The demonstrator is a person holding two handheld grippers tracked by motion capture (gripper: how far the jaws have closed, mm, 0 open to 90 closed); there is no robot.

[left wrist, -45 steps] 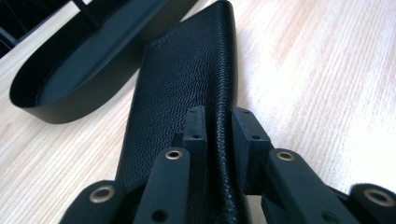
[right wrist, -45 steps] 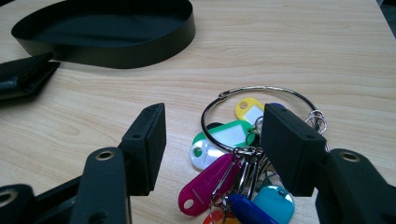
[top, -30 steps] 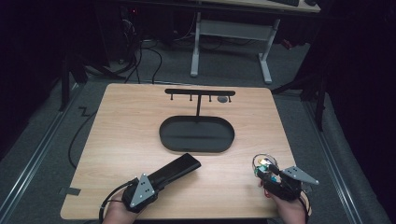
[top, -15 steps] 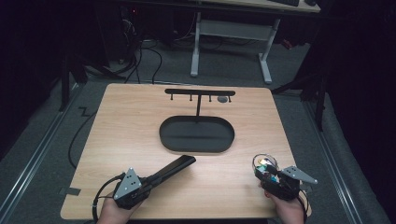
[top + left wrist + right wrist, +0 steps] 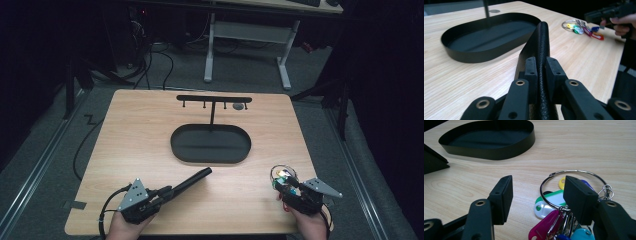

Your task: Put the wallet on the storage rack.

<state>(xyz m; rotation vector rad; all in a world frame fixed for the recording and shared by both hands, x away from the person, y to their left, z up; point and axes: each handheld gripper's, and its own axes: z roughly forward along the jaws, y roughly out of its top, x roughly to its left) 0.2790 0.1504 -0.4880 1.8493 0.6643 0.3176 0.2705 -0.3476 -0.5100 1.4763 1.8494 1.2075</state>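
Black wallet (image 5: 541, 50), textured like woven leather, is clamped on edge between the pads of the left gripper (image 5: 541, 72); it stands on the near left part of the table (image 5: 140, 135) and points away from the hand toward the tray. In the high view the wallet (image 5: 190, 181) reads as a thin dark bar angled up and to the right, its far end just short of the oval black tray (image 5: 211, 144), not touching it. The left gripper (image 5: 165, 192) is closed narrowly on the wallet's spine, both pads pressing it. The tray sits mid-table; a black post rises from its far rim and carries a hook bar (image 5: 214, 99) across the top, with a small round grey piece near the bar's right end. Bare wood lies between the wallet's tip and the tray wall, nothing in the way. On the near right, a key ring with coloured tags (image 5: 564, 202) (green, pink, blue, yellow) lies flat on the table. The right gripper (image 5: 537, 200) hangs over it with jaws apart, gripping nothing; one pad stands above the ring's right side, the other over bare wood to its left. In the high view the right gripper (image 5: 292, 187) sits just beside the keys (image 5: 282, 176), well apart from the wallet.
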